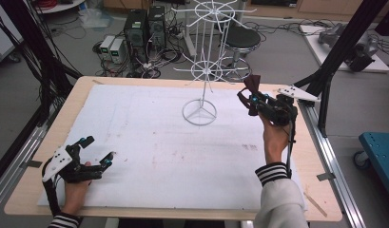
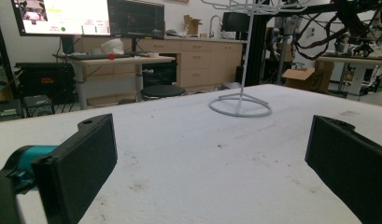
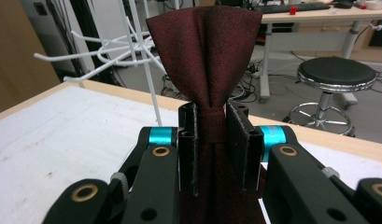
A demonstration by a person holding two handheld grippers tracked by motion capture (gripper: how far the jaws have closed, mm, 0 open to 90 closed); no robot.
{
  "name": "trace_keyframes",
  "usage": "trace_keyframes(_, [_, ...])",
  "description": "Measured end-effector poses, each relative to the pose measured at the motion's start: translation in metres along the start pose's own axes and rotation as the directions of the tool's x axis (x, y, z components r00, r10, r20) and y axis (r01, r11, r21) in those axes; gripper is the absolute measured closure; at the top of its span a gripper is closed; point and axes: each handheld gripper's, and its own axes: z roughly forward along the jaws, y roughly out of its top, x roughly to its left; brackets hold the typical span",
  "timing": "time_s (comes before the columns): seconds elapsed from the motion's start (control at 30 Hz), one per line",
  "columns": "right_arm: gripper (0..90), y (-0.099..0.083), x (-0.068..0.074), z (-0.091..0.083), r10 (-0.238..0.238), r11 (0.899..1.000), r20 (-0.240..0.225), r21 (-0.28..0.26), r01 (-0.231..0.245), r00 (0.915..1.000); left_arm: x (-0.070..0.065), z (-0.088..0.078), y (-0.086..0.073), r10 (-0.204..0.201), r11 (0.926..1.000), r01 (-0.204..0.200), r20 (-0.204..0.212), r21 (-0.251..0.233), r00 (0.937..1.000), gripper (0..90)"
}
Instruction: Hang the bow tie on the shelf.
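Although a lit monitor [image 2: 62, 17] glows at the upper left of the left gripper view, its writing is too small to read, and no brand or label can be made out elsewhere.

Seen from the high view, the right gripper [image 1: 251, 100] is raised at the right of centre, above the white sheet [image 1: 149, 147] on the table, near the white wire stand [image 1: 200, 71]. Its jaws are clamped on a dark red bow tie [image 1: 252, 90], which sticks up and to the left of the gripper body. From this view the tie is only a small dark shape. The right gripper view brings it close: the pads pinch the tie's narrow knotted middle [image 3: 212, 128], one wing [image 3: 205, 56] fans upward above the jaws, and the other runs down between them toward the bottom edge. White prongs of the stand [image 3: 109, 51] lie at the upper left there, beyond the tie.

At the lower left of the high view, the left gripper [image 1: 97, 154] rests low over the sheet. In its own view the jaws stand wide apart with nothing between them, and the stand's ring base [image 2: 240, 106] lies well ahead.
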Motion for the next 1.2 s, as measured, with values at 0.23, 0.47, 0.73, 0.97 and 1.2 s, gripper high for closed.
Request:
trace_keyframes(0.23, [75.2,0.008,0.006,0.006,0.011,1.0,0.002,-0.023,-0.011,0.9999,0.0,0.0,0.0,0.0,1.0,0.0,0.0,0.0,1.0,2.6])
trace_keyframes(0.47, [75.2,0.008,0.011,0.012,0.028,0.999,-0.006,-0.026,-0.028,0.9996,0.0,0.0,0.0,0.0,1.0,0.0,0.001,-0.001,1.0,2.6])
trace_keyframes(0.73, [75.2,0.011,0.016,0.017,0.028,0.999,-0.014,-0.03,-0.029,0.9995,0.0,0.0,0.0,0.0,1.0,0.0,0.0,0.0,1.0,2.6])
trace_keyframes(0.97, [75.2,0.017,0.024,0.021,0.03,0.999,-0.017,-0.033,-0.03,0.9994,0.0,0.0,0.0,-0.001,1.0,0.001,0.001,-0.001,1.0,2.6])
trace_keyframes(1.2, [75.1,0.018,0.03,0.026,0.028,0.999,-0.028,-0.031,-0.029,0.9992,0.0,0.0,0.0,-0.002,1.0,0.002,0.0,-0.001,1.0,2.6])
